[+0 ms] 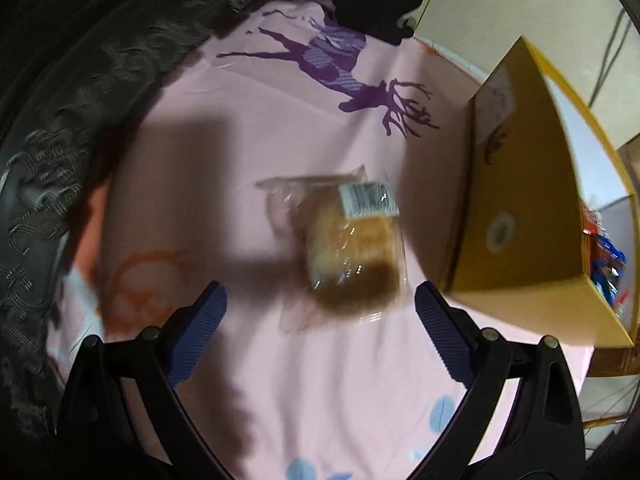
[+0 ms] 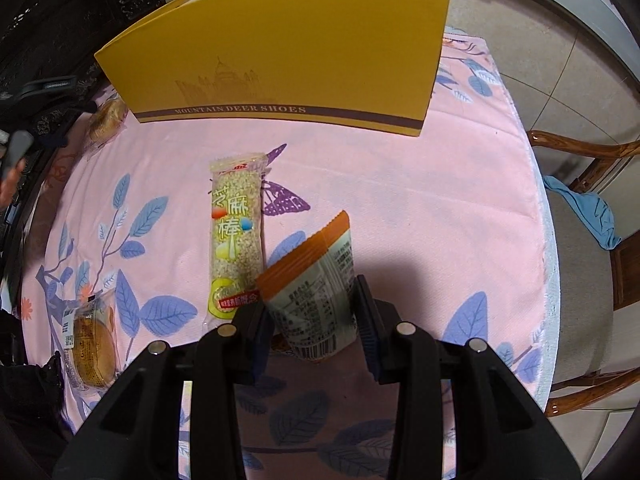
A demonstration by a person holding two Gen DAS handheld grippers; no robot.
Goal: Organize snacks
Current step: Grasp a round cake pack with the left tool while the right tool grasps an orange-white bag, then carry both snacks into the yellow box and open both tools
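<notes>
Orange-edged snack packet [image 2: 316, 300] is being pinched by the right gripper [image 2: 314, 320] while the left gripper [image 1: 320, 324] is hovering with jaws apart over a clear-wrapped cake [image 1: 344, 248].

Both hands are working the gathering step: the right pads are squeezing the packet just beside the sesame bar [image 2: 237, 236], so lifting it toward the yellow shoe box [image 2: 288, 60] looks like the next call; the left needs to drop and close around the cake, which is lying on the cloth near the box wall, nothing between its fingers yet. Pink printed tablecloth [image 2: 400, 200] is covering a round table; a wooden chair [image 2: 580, 152] and tiled floor are showing beyond, and another wrapped cake [image 2: 94, 340] is waiting nearby.
</notes>
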